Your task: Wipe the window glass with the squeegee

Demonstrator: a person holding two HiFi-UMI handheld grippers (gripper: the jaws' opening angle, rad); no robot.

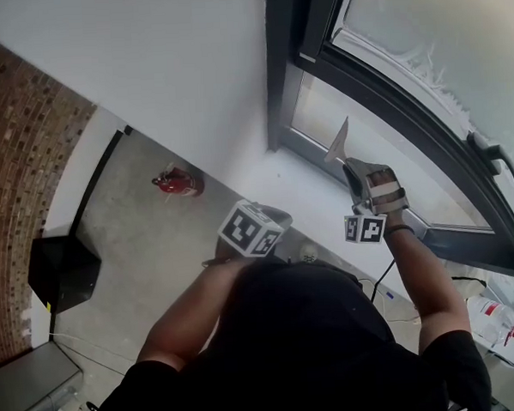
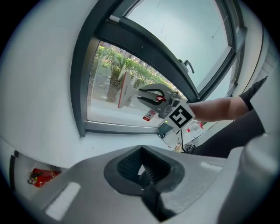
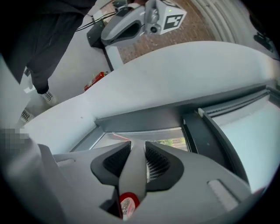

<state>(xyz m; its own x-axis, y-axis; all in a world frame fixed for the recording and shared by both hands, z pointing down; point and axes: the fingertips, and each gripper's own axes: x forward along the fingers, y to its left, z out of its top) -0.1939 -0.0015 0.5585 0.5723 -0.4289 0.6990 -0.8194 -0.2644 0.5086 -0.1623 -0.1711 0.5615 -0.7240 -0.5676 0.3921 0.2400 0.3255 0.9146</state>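
At the lower window pane (image 2: 107,94): clear glass set in a dark grey window frame (image 2: 82,87); we see greenery through it.
Squeegee: grey-handled squeegee with a pale blade (image 3: 133,173), red sticker at the handle end. The blade is up at the lower pane, above the white sill (image 1: 304,194). We can't confirm blade-to-glass contact.
Right claw (image 3: 135,159): clamped on the squeegee handle, which runs straight between the ribbed pads. The arm reaches out to the window.
Left claw (image 2: 142,173): together, nothing between the pads. We see it close to the person's chest, well apart from the glass and pointing toward the window.
Upper pane (image 1: 428,19): pale and cloudy, with a black window handle (image 1: 492,154) on its frame.
Floor: grey concrete floor (image 1: 147,240). A small red object (image 1: 177,182) lies near the white wall and a black box (image 1: 63,271) sits by the brown brick wall (image 1: 23,170).
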